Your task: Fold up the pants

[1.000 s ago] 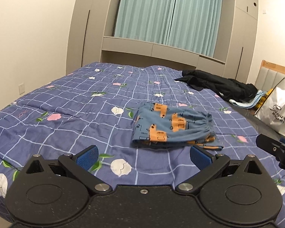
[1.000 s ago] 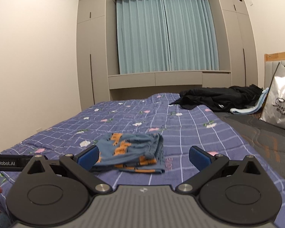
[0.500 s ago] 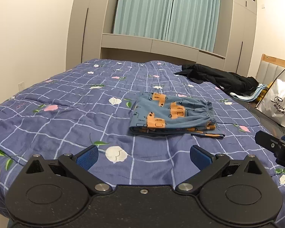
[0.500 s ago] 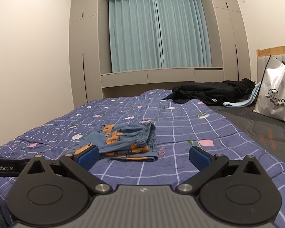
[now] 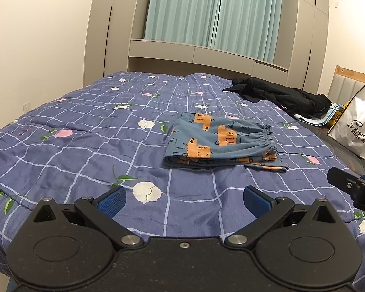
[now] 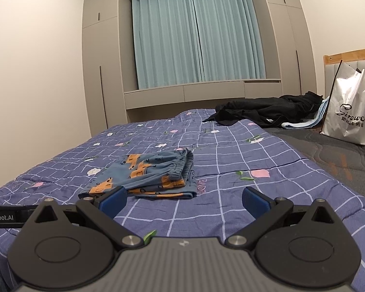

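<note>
Blue pants with orange car prints lie folded into a flat rectangle on the purple checked bedspread, elastic waistband to the right. My left gripper hovers open over the near part of the bed, well short of the pants, with nothing between its blue pads. In the right wrist view the same folded pants lie ahead and to the left. My right gripper is open and empty, its left pad close to the near corner of the pants. The right gripper's body shows at the left wrist view's right edge.
A black jacket lies heaped at the far right of the bed over light blue cloth. A white shopping bag stands against the wooden headboard. A dark grey mattress pad covers the right side. Wardrobes and teal curtains line the far wall.
Both grippers have drawn back and tilted slightly; the view shifts a little. The folded pants lie where they were. Both grippers stay open and empty.
</note>
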`<act>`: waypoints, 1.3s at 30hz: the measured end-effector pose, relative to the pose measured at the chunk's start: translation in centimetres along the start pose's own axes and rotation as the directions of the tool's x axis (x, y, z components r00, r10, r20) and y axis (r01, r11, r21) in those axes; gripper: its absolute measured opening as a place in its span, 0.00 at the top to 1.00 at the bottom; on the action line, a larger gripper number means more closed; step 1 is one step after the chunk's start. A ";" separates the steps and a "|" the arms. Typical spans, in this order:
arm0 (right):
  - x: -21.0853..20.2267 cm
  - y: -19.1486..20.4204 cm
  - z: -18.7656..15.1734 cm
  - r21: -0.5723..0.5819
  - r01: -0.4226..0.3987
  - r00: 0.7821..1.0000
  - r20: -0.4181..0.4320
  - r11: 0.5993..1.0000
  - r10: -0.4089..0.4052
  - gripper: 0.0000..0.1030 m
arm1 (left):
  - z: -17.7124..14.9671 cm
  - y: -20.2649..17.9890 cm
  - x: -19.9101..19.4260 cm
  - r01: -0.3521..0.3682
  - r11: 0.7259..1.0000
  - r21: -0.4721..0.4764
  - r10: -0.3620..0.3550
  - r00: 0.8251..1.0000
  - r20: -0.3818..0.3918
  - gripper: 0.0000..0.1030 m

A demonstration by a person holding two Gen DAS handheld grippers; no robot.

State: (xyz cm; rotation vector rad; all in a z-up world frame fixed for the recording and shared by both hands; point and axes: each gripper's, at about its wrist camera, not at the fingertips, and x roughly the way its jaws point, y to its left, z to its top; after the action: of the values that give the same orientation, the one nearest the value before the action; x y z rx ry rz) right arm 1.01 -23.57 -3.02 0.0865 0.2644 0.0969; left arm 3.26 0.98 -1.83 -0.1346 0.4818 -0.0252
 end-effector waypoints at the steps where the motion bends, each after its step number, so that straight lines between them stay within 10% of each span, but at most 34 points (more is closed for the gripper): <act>1: 0.0 0.0 0.0 0.001 0.001 1.000 -0.001 1.000 -0.001 0.00 | 0.0 0.0 0.0 0.002 1.000 -0.001 -0.002 1.000 -0.002 0.01; 39: -0.2 -0.1 0.0 0.004 0.004 1.000 0.005 1.000 -0.004 0.00 | 0.0 -0.1 -0.1 0.006 1.000 -0.009 -0.006 1.000 -0.002 0.01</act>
State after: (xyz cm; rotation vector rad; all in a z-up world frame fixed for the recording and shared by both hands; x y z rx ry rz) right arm 0.85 -23.65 -2.98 0.0899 0.2596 0.0926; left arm 3.16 0.89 -1.80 -0.1446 0.4833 -0.0286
